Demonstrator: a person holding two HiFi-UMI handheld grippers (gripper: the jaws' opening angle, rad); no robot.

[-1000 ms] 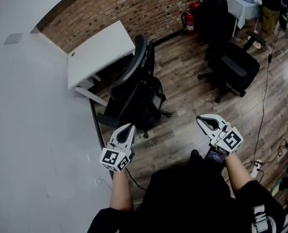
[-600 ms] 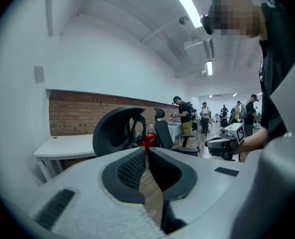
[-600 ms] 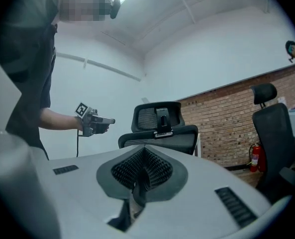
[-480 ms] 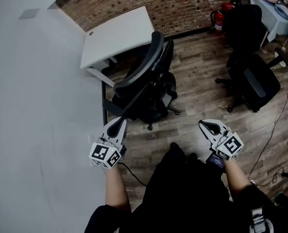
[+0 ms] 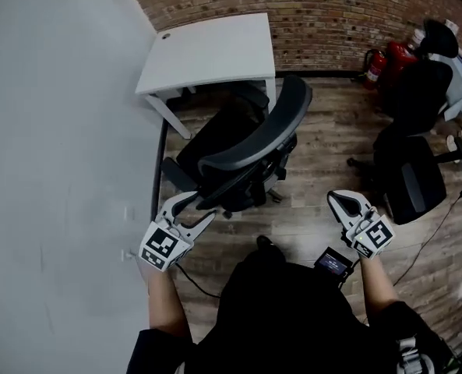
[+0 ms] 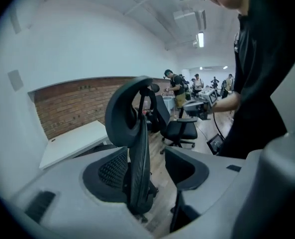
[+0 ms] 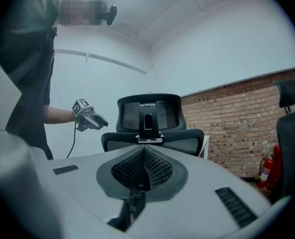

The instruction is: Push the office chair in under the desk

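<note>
on the right tongs [image 5: 333, 198] sits a square marker [image 5: 373, 235], seemingly pure pattern.

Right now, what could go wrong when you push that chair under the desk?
The left gripper, its jaws opening with the edge of the chair between them, is at one side, and the right gripper hangs apart, so a push might spin the chair. The chair sits angled to the desk, so it might bump the desk leg.
</note>
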